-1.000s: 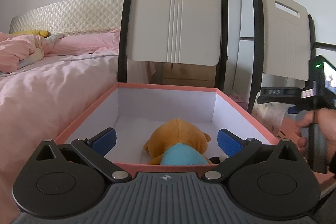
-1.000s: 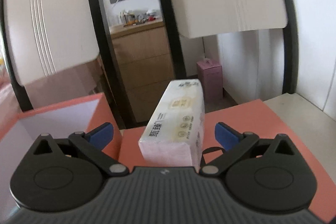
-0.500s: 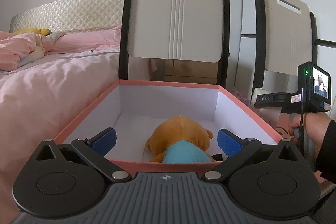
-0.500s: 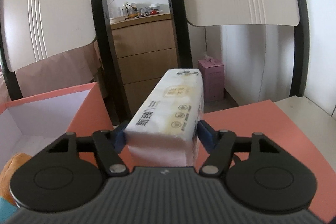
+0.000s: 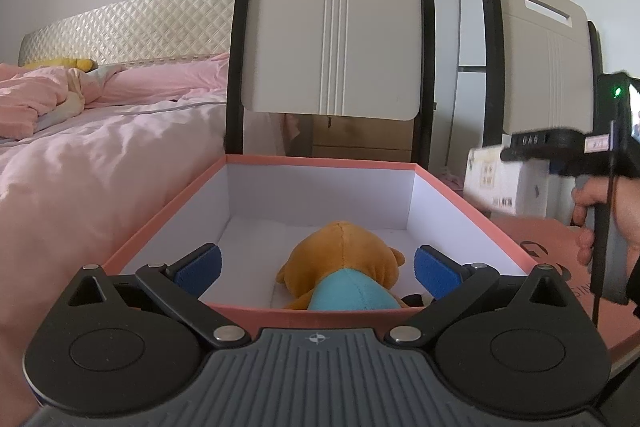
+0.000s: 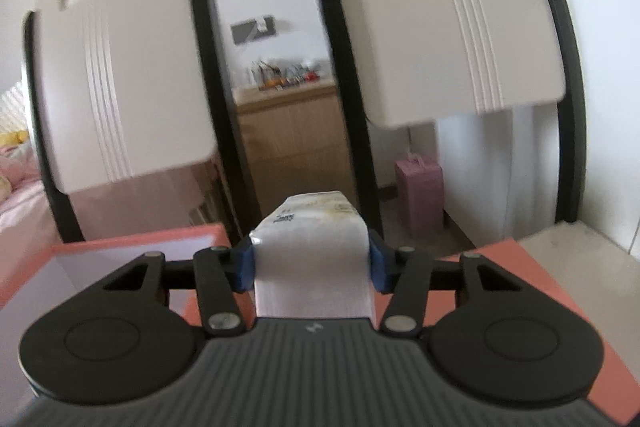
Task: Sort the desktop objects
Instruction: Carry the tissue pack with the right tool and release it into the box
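Principal risk: the tissue pack (image 6: pixel 311 259), carried clear of the desk to the right of the box (image 5: pixel 256 203), could slip or twist loose on its way over. The cause would be the soft, compressible wrapping and a grip that appears to bear on the near end only, with the rest of the pack overhanging forward. A second risk is the pack clipping the right wall of the box if brought across too low. The right tongs (image 6: pixel 312 264) are drawn in tight, both blue pads pressed against the pack's sides; the right view is motion-blurred, so the depth of bite is uncertain. The left tongs (image 5: pixel 318 265) stand wide apart, holding nothing, poised at the near rim of the box. The plush toy (image 5: pixel 344 267) already lies inside the box.
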{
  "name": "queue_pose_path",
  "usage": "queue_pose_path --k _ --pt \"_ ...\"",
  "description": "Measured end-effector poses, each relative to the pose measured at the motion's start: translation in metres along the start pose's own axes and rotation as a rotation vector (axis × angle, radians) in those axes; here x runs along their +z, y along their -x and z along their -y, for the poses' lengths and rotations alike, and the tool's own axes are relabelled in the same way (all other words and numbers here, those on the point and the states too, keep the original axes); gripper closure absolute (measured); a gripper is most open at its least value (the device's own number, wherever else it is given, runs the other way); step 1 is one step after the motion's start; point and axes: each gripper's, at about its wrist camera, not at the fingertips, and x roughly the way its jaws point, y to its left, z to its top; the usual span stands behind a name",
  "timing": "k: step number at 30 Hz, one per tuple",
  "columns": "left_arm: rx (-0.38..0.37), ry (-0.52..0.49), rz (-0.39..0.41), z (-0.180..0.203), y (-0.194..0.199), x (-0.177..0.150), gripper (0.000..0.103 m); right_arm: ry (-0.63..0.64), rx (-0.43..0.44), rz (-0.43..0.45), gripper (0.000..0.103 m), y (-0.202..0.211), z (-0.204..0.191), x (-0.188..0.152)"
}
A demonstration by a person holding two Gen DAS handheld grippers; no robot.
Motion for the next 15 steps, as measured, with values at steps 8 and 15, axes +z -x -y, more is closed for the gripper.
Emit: queue_pose_path --k 8,15 --pt "0.005 0.005 0.001 -0.001 0.000 0.001 0.000 0.006 0.092 0.096 0.049 0.027 -0.019 0.023" --pt "0.029 0.014 0.002 -0.005 -0.001 0.003 0.000 0.109 0.263 0.102 0.049 0.032 -0.066 0.031"
